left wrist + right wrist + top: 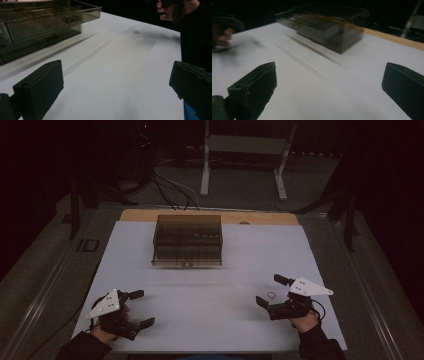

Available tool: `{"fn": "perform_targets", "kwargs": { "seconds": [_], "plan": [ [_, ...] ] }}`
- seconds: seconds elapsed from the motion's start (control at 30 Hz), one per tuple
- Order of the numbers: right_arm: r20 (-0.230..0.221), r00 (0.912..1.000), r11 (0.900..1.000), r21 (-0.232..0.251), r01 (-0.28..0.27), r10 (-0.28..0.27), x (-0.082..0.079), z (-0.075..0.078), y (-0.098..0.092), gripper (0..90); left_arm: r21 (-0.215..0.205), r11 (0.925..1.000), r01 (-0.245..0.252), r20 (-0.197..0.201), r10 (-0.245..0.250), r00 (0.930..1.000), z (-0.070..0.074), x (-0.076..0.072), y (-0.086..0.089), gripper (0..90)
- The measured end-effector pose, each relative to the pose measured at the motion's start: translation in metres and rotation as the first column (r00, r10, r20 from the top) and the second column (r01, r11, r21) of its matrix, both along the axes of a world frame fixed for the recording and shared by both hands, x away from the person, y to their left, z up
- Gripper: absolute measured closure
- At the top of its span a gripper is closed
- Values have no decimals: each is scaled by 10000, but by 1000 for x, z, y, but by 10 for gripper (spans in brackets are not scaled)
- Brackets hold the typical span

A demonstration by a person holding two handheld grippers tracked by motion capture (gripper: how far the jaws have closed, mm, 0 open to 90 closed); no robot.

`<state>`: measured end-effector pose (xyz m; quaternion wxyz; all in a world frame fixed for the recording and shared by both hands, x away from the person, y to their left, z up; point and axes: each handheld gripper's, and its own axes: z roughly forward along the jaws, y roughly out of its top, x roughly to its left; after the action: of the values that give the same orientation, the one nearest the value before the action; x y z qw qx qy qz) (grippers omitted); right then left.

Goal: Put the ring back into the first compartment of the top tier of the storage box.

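Your right gripper [274, 291], jaws apart, brackets what looks like a small ring [271, 295] on the tabletop [210, 290], well apart from your open-jawed left gripper [141, 308].

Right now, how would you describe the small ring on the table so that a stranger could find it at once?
Start from the white table and pass the smoky drawer box at its far middle. Come to the near right side, where the right claw rests open. The ring lies flat between its two jaws, a thin brownish loop and the only loose small item on the white surface.
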<state>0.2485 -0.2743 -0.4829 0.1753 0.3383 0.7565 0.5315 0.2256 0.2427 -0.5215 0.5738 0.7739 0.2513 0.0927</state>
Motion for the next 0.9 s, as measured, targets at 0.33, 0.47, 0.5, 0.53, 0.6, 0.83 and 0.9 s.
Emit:
{"fn": "perform_targets", "kwargs": {
  "seconds": [0.33, 0.47, 0.5, 0.53, 0.6, 0.83, 0.9],
  "plan": [
    [-220, 9976, 9976, -199, 656, -660, 8, -7, -10, 0, 8, 10000, 27, -25, -27, 10000, 0, 0, 0, 9],
    [-374, 9942, 9948, -165, 1007, -1012, 10, -10, -16, 0, 2, 10000, 2, -23, -2, 10000, -1, 1, 0, 9],
    [-443, 9929, 9938, -162, 1101, -1108, 11, -11, -17, 0, 4, 10000, 3, -21, -3, 10000, -1, 1, 0, 9],
    [-507, 9908, 9919, -248, 1245, -1256, 12, -12, -18, 0, 0, 10000, 8, -21, -8, 10000, -1, 1, 0, 9],
    [-582, 9882, 9893, -414, 1397, -1420, 14, -15, -20, 0, 2, 10000, 23, -22, -23, 10000, -1, 1, 1, 9],
    [-883, 9800, 9833, -534, 1740, -1782, 16, -20, -27, 0, 9, 10000, 26, -29, -26, 10000, -1, 1, 1, 9],
    [-1007, 9764, 9806, -635, 1852, -1909, 17, -21, -29, 0, 1, 10000, 21, -37, -21, 10000, -1, 1, 1, 9]
  ]
}}
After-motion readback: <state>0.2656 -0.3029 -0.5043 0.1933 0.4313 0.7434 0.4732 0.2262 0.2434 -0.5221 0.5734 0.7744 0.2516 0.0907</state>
